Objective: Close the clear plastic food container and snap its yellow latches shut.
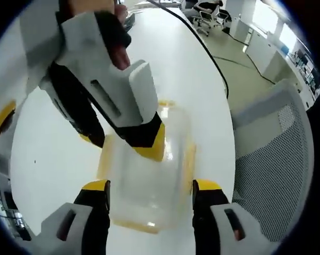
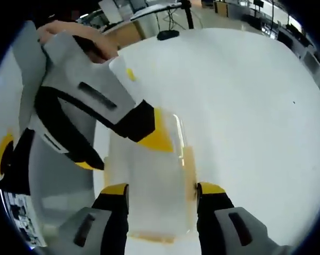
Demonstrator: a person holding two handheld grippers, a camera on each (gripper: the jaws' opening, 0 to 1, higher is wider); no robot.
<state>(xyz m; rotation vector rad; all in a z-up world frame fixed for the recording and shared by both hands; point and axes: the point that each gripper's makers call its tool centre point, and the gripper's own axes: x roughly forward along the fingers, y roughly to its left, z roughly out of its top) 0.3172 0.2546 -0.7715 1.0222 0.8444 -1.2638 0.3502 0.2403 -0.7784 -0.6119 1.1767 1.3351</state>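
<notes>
The clear plastic container (image 1: 149,186) stands on the white table (image 1: 53,159), blurred, with yellow latches along its sides (image 1: 187,164). My left gripper (image 1: 149,188) is open, its two yellow-tipped jaws standing either side of the box. My right gripper (image 1: 121,142) reaches in from the upper left, open, with one fingertip (image 1: 152,144) over the container's far top and the other beside it. In the right gripper view the container (image 2: 149,196) lies between that open gripper (image 2: 162,192); the left gripper (image 2: 123,149) has one fingertip (image 2: 157,137) above the box. Whether any finger touches is unclear.
A grey mesh chair (image 1: 277,159) stands close to the table's right edge. A black cable (image 1: 202,48) runs across the tabletop. A hand (image 2: 69,32) holds the left gripper. Office desks and chairs (image 1: 208,16) stand far behind.
</notes>
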